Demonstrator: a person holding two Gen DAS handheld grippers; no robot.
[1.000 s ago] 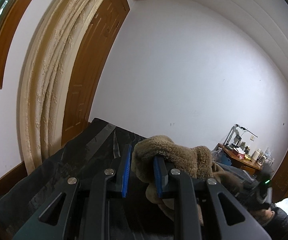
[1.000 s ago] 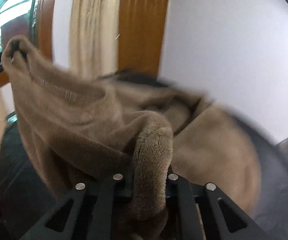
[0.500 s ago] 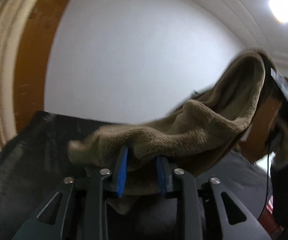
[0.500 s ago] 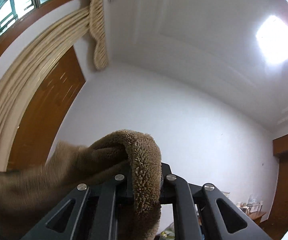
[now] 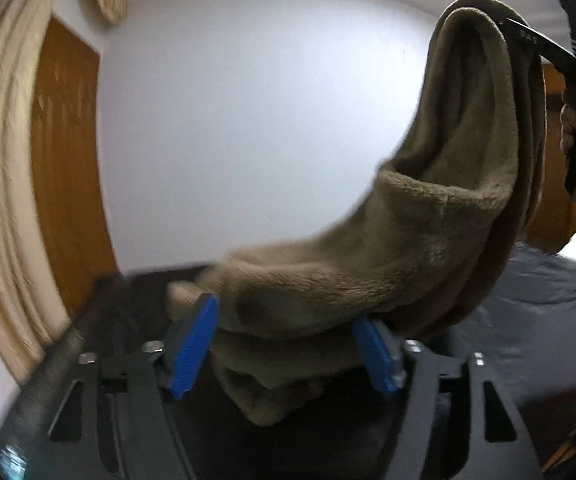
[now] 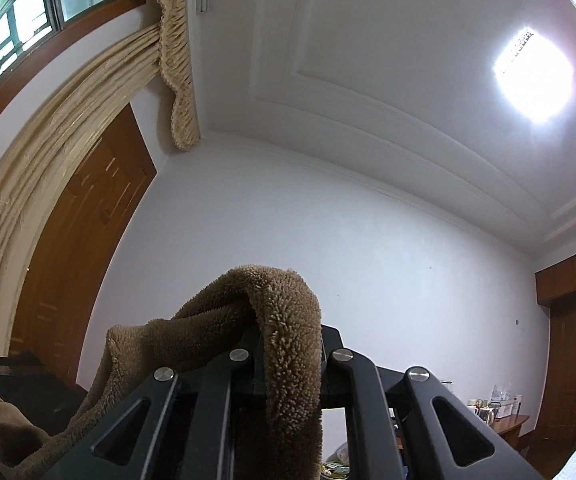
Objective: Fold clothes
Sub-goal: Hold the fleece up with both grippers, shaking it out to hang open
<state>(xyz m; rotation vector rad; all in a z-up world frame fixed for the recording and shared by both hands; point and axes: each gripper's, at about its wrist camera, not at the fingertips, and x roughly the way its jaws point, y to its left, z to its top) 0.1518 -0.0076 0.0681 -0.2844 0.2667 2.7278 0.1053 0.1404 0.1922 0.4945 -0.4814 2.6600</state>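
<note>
left tongs just opened around fleece, right tongs raised gripping it, white wall

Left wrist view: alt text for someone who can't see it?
A brown fleece garment lies between the left gripper's blue-padded fingers, which have just been opening, and rises to the right gripper pinching its far end high up, white wall behind.

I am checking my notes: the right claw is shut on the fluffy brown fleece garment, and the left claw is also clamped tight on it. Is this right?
Not quite. The right claw is shut on the fluffy brown fleece garment, but the left claw is open: its jaws have just been opening, the blue pads stand wide, and the garment lies loosely between them. The left wrist view shows this.
</note>
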